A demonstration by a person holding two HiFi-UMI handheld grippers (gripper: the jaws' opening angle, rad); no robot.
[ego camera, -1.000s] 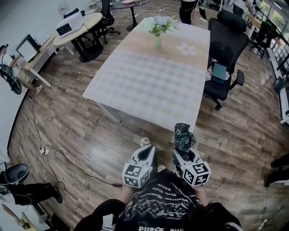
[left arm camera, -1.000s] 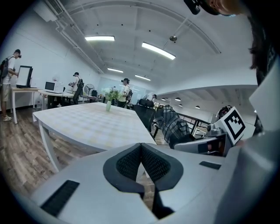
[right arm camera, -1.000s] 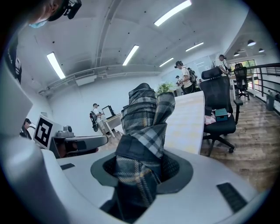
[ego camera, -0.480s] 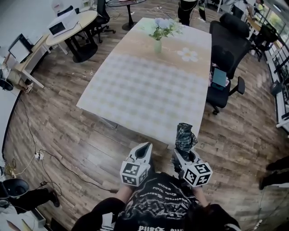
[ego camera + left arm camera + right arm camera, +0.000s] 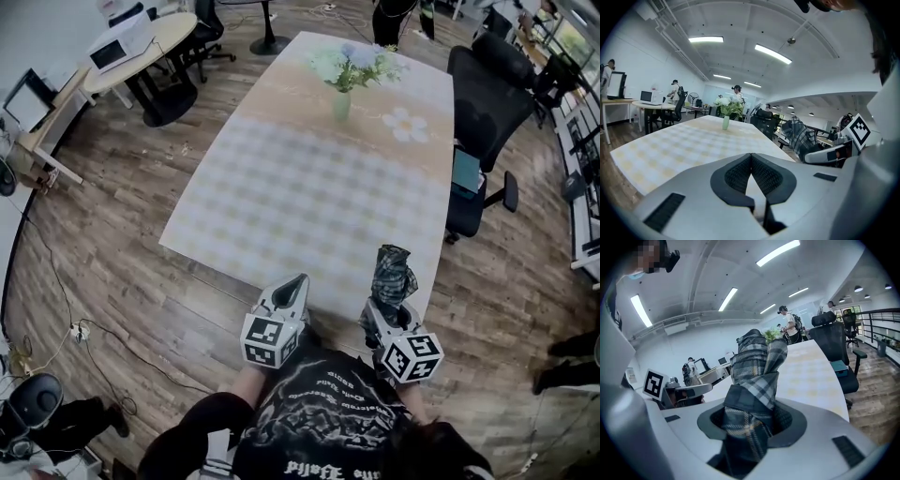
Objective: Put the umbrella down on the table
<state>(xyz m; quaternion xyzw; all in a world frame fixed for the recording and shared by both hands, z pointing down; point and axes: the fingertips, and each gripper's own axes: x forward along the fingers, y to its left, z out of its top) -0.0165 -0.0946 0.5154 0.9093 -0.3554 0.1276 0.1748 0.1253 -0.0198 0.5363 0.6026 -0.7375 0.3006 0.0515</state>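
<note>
The table (image 5: 309, 197) lies ahead of and below both sets of fingers, its near edge just ahead of the right fingertips. I judge this step to be a carry-in followed by a lay-down. The black office chair (image 5: 483, 112) stands well off to the right of your right fingers, close beside the table's long side, so swing inward rather than out toward it. The folded plaid umbrella (image 5: 392, 274) rises out of the right fingers, tilted a little forward. Most of its visible length is above the grip, and its lower end is hidden. Your right gripper (image 5: 384, 317) is clamped on the umbrella's wrapped fabric, pressing it from 2 sides; hold that squeeze until the umbrella bears on the tabletop. Your left gripper (image 5: 296, 286) sits to the left of the right fingers, its jaws closed tip to tip on nothing. It is probably not needed, so hold it clear of the drop spot. The vase (image 5: 341, 103) of flowers is far beyond both fingertips, which makes the bare checked patch nearer you the place to aim for. Tip the wrist so the umbrella goes flat, lower it until it rests along its length, then ease the pads apart slowly, because the soft fabric may cling or roll.
</note>
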